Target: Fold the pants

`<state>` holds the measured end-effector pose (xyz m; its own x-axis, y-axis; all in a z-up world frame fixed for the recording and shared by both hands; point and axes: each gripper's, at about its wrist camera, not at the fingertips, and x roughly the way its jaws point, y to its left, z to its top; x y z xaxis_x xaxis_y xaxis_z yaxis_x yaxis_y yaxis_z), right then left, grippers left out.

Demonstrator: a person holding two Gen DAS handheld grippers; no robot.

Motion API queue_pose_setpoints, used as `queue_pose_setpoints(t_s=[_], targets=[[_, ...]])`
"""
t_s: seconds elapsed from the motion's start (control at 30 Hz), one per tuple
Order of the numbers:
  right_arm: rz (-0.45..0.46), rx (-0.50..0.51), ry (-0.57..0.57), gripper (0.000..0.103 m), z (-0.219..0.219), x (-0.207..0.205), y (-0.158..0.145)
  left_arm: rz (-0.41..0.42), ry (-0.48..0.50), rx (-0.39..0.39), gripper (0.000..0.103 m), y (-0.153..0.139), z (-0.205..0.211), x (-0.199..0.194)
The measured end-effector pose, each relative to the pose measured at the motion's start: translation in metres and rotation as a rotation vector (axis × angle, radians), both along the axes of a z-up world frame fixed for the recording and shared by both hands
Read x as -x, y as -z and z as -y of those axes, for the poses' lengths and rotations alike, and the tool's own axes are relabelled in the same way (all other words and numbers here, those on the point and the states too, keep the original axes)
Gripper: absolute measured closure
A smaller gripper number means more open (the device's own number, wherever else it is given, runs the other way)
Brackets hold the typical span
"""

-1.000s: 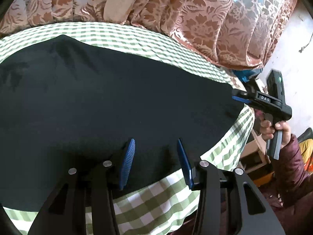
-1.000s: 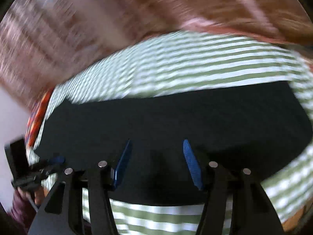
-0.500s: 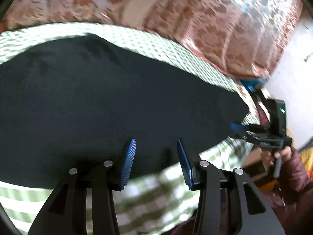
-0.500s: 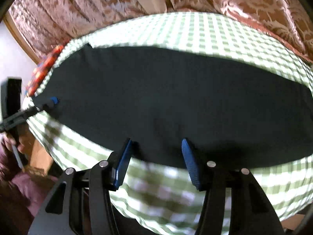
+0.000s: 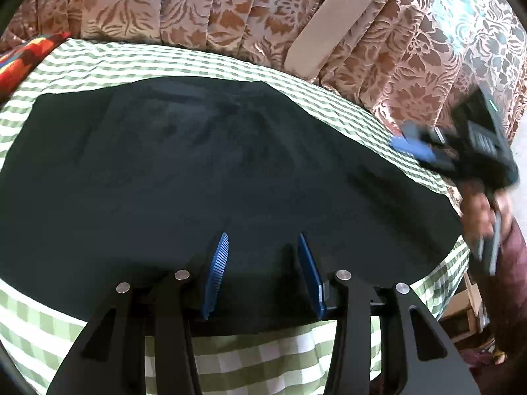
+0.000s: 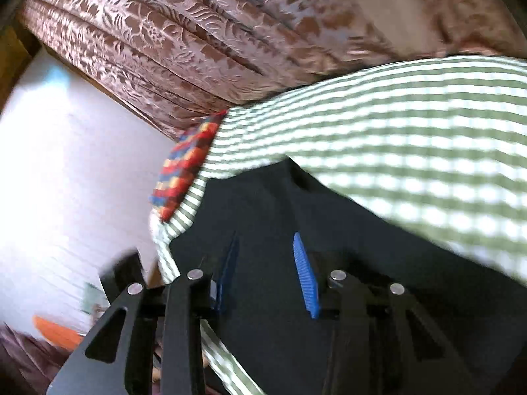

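The black pants (image 5: 214,181) lie flat and spread out on the green checked tablecloth (image 5: 98,65). My left gripper (image 5: 262,243) is open and empty, low over the near edge of the pants. My right gripper (image 5: 411,141) shows in the left wrist view over the far right edge of the pants, blurred. In the right wrist view my right gripper (image 6: 265,243) is open and empty over the dark cloth (image 6: 329,230), near its left corner.
A brown floral curtain (image 5: 230,10) hangs behind the table. A bright multicoloured cloth (image 6: 184,168) lies at the table's left end. The tablecloth (image 6: 395,125) stretches beyond the pants. Boxes (image 5: 467,309) stand below the table's right edge.
My right gripper has swung from the near right edge up over the far side and now points toward the pants' left end. My left gripper has risen a little and turned left.
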<state>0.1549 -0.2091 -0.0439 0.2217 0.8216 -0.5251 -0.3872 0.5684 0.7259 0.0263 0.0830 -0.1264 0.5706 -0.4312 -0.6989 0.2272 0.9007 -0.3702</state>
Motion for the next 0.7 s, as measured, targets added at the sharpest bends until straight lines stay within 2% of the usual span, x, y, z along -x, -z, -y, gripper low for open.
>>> queue_pose_setpoints(t_s=[0.07, 0.2, 0.3, 0.43, 0.63, 0.7], targets=[[-0.052, -0.065, -0.017, 0.048, -0.019, -0.033, 0.005, 0.0, 0.008, 0.006, 0.06, 0.002, -0.001, 0.0], [-0.161, -0.107, -0.043, 0.048, -0.044, -0.081, 0.027, -0.001, 0.01, 0.032, 0.06, 0.006, -0.004, 0.0], [-0.209, -0.092, -0.122, 0.048, -0.066, -0.098, 0.043, -0.006, 0.01, 0.067, 0.06, 0.007, -0.008, 0.0], [-0.2, -0.08, -0.203, 0.048, -0.086, -0.099, 0.051, -0.012, 0.013, 0.092, 0.06, 0.008, -0.011, -0.002], [-0.207, -0.062, -0.152, 0.043, -0.088, -0.119, 0.063, -0.015, 0.016, 0.092, 0.06, 0.008, -0.01, -0.002], [-0.219, -0.088, -0.207, 0.044, -0.091, -0.118, 0.066, -0.016, 0.014, 0.102, 0.06, 0.008, -0.011, -0.001]])
